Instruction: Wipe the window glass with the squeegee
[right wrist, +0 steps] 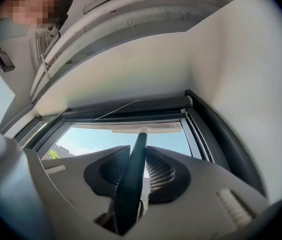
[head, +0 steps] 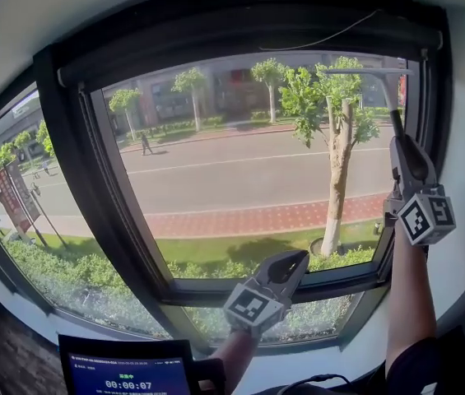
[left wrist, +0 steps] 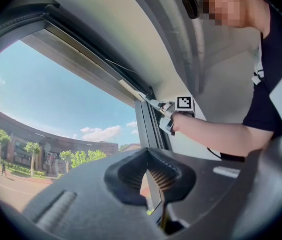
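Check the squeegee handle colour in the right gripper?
Black. The slim squeegee handle, shut in the right gripper, shows best in the right gripper view.

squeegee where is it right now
Right side of the head view: the dark-handled, pale-bladed squeegee is clamped in the right claw, blade up at the top right corner of the window glass, under the black frame.

We see the squeegee (head: pixel 396 123) at the window glass's (head: pixel 240 171) top right, and our left gripper (head: pixel 296 260) below it, before the lower frame (head: pixel 207 290).
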Tool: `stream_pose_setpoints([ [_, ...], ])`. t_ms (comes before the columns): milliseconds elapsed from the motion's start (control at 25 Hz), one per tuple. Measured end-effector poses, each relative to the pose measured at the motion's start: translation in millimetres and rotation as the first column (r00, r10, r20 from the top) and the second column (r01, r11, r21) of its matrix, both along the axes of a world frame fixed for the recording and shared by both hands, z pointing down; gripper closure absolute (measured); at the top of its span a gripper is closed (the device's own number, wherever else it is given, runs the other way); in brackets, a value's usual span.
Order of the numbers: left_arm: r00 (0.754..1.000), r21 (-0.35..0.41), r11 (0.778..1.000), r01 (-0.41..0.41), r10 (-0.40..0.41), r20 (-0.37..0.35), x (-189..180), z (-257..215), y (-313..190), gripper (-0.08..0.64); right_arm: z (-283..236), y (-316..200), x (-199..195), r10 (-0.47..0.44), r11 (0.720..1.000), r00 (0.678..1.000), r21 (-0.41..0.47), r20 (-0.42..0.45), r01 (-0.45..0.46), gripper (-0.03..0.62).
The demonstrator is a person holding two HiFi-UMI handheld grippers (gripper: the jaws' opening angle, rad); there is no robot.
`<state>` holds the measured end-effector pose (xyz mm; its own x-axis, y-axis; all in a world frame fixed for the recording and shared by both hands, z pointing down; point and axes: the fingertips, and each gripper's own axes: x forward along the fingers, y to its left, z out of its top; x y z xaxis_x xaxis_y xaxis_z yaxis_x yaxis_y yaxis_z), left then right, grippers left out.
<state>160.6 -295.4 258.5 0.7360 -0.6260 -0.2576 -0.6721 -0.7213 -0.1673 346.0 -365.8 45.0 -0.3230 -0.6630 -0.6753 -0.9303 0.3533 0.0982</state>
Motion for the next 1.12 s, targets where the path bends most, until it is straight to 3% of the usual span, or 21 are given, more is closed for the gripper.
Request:
stream_pose_setpoints([
  [520, 0.999, -0.022, 0.999, 0.043, -0.043, 0.004, -21, 12, -5, 0.557, -12, -29, 9, 0.012, 1.0, 0.999, -0.008, 0.036, -0.012, 0.492],
  [1120, 0.998, -0.045, 0.997, 0.063, -0.063, 0.011, -27, 21, -1, 0.557, 19, -33, 7, 0.047, 0.998, 0.999, -0.03, 0.019, -0.046, 0.492],
])
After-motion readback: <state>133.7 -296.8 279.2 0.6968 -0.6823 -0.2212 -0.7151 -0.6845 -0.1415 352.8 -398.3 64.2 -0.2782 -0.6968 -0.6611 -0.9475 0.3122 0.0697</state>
